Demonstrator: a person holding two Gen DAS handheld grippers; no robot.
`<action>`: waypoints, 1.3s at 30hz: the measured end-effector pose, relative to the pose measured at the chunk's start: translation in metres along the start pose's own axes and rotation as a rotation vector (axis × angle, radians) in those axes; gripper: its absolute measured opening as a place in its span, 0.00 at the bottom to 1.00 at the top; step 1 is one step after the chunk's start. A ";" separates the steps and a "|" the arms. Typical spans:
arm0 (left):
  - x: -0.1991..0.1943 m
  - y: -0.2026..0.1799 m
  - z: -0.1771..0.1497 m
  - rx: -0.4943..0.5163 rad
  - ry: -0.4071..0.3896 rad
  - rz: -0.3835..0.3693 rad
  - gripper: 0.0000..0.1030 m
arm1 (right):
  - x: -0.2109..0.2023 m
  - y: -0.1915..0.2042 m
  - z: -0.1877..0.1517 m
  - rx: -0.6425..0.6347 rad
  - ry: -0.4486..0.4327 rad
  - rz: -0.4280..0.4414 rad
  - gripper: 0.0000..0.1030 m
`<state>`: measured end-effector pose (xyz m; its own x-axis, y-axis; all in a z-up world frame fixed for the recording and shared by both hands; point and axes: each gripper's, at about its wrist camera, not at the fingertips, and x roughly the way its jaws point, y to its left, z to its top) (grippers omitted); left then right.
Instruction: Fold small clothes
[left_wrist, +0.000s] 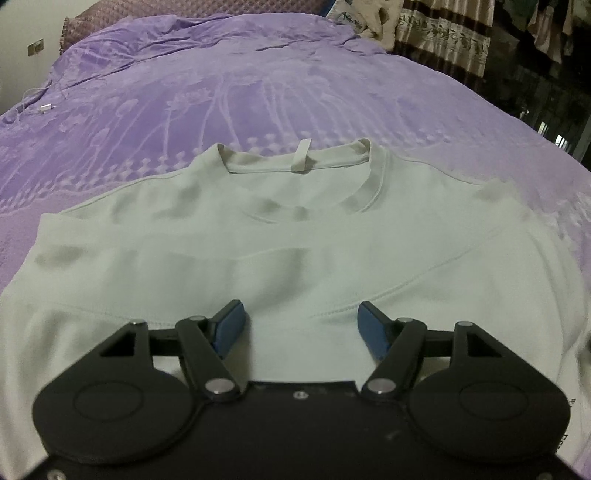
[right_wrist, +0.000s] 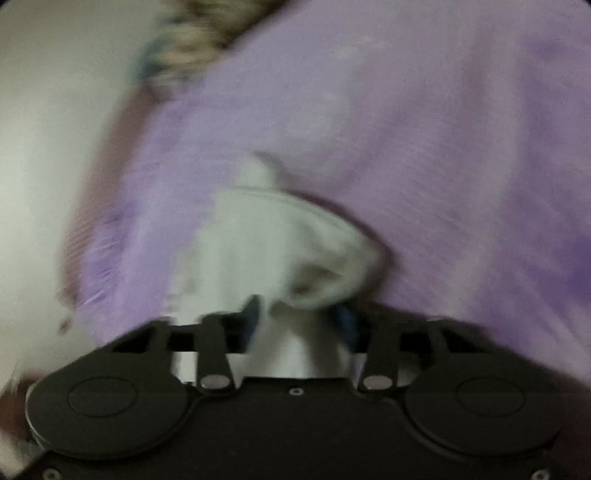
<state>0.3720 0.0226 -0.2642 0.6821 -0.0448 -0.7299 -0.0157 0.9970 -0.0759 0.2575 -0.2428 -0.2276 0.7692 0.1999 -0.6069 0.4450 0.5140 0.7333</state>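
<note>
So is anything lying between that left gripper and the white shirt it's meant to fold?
Nothing visible does. The left gripper hangs open right over the white shirt, which lies flat on the purple bedspread with bare fabric between its fingers. A white cable lies far off at the bed's edge.

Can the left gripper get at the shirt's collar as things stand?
Probably yes. The left gripper hovers open over the shirt, and nothing lies between it and the collar farther ahead.

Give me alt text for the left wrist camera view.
A white T-shirt lies partly folded on a purple bedspread, collar away from the camera. The left gripper hovers open over its near edge, blue pads apart.
</note>
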 end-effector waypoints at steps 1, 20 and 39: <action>0.000 0.000 0.000 0.002 0.000 -0.001 0.68 | -0.014 -0.004 -0.007 0.040 -0.023 -0.012 0.37; 0.001 0.003 -0.006 -0.013 -0.025 -0.016 0.69 | 0.020 -0.020 -0.001 0.162 -0.134 0.099 0.18; -0.010 0.016 -0.029 -0.006 -0.109 -0.081 0.69 | -0.022 -0.037 -0.036 0.230 -0.326 0.095 0.00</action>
<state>0.3435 0.0372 -0.2777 0.7565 -0.1177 -0.6433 0.0382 0.9899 -0.1362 0.2082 -0.2360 -0.2523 0.9005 -0.0557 -0.4312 0.4272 0.2984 0.8535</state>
